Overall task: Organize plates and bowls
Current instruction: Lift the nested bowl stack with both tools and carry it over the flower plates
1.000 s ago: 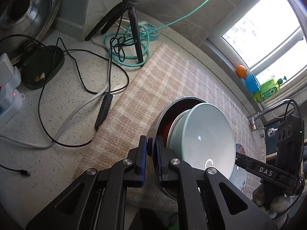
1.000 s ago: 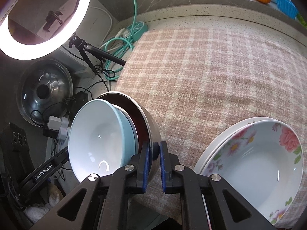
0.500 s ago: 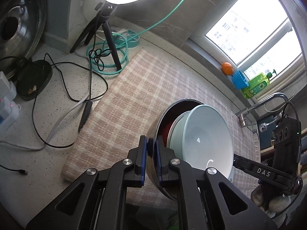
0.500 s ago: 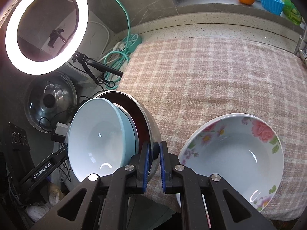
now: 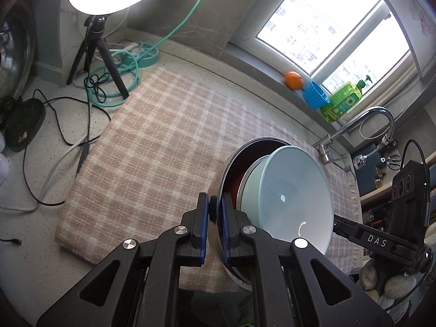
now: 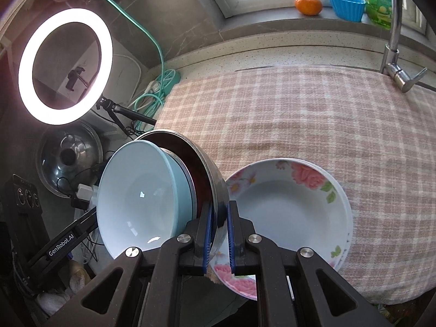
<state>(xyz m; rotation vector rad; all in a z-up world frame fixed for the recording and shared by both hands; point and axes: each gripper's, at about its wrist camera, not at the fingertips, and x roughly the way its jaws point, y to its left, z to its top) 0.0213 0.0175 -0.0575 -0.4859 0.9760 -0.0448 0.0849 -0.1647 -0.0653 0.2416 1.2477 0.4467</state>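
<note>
Steel bowl: carried clear above the checked cloth, pinched at opposite sides of its rim, so weight is shared between two grips.
Pale blue bowls: nested inside the steel bowl; stack seen tilted from both wrist views, likely kept together to move as one load.
Left gripper: narrow, blue pads clamped on the steel rim, one inside, one outside.
Right gripper: narrow too, clamped on the far side of the same rim.
Flowered plates: resting on the cloth at its near edge, just beside the stack in the right view; probably the next stacking spot, though not certain.
Risk: inner bowls only sit loose, so a steeper tilt could slide them out.
</note>
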